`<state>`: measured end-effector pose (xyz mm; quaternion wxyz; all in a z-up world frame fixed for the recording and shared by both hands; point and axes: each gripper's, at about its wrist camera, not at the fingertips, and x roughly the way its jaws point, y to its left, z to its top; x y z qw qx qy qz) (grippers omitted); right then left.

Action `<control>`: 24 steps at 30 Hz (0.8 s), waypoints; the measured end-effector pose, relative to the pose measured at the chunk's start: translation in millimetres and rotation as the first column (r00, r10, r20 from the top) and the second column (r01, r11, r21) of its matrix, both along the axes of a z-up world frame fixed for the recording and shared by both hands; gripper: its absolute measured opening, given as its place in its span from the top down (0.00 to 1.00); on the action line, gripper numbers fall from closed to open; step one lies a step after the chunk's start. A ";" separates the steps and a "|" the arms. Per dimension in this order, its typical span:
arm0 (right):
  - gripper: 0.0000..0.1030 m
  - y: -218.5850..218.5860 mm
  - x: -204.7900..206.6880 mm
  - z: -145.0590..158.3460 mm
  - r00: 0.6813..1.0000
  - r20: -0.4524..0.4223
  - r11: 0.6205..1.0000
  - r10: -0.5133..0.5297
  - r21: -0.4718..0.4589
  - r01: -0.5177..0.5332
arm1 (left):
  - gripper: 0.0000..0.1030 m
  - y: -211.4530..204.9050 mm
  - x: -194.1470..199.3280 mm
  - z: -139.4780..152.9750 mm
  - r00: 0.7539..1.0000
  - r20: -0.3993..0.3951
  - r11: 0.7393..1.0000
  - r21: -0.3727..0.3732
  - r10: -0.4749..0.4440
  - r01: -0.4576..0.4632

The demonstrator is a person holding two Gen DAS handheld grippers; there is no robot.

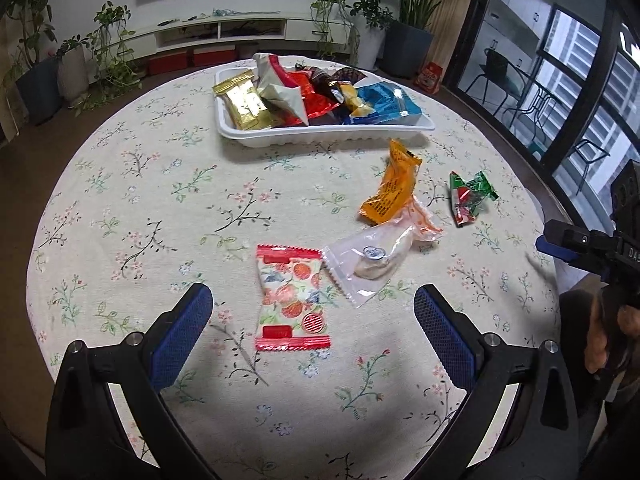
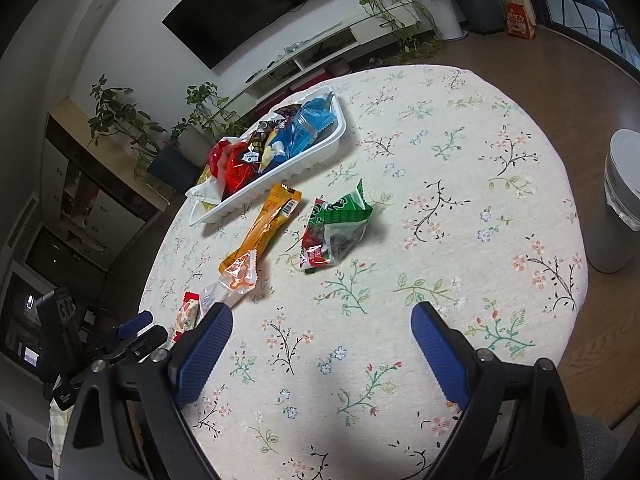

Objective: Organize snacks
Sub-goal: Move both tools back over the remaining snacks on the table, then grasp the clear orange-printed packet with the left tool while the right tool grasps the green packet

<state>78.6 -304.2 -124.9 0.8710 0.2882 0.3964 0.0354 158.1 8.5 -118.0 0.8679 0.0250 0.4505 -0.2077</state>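
Status on snack sorting: partly done, roughly two thirds by count.

Done: white tray [image 1: 256, 138] at the far side of the counter [image 1: 120, 208] already holds a pile of packets: gold [image 1: 242, 104], white, red, dark brown, yellow, blue [image 1: 390, 104]. They lie overlapping, not lined up.

Left: 4 packets loose on the cloth, all outside the tray.
- red fruit-print packet [image 1: 291, 298]: flat, nearest the left gripper [image 1: 314, 308], lying between its 2 fingers' line of reach but not touched.
- clear packet [image 1: 372, 262]: just beside the fruit-print one, corners touching or nearly; its far end overlaps the orange one.
- orange packet [image 1: 390, 186]: near the tray's front edge, apart from it.
- green-and-red packet [image 2: 334, 228]: crumpled, alone, well apart from the tray, ahead of the right gripper [image 2: 322, 350].

Fingers: both grippers spread wide, nothing between the pads, nothing held. Left fingers hover low over the counter around the fruit-print packet. Right fingers frame only bare cloth, green-and-red packet further ahead.

My read: next pick is the fruit-print packet with the left, green-and-red with the right. Clear and orange overlap, so lifting 1 may drag the other.
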 end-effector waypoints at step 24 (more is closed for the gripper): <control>0.10 11.9 67.8 -4.8 0.996 -0.069 0.987 0.053 -0.150 -0.063 | 0.14 -90.2 48.2 -27.2 0.951 -0.062 0.937 0.161 -0.304 0.310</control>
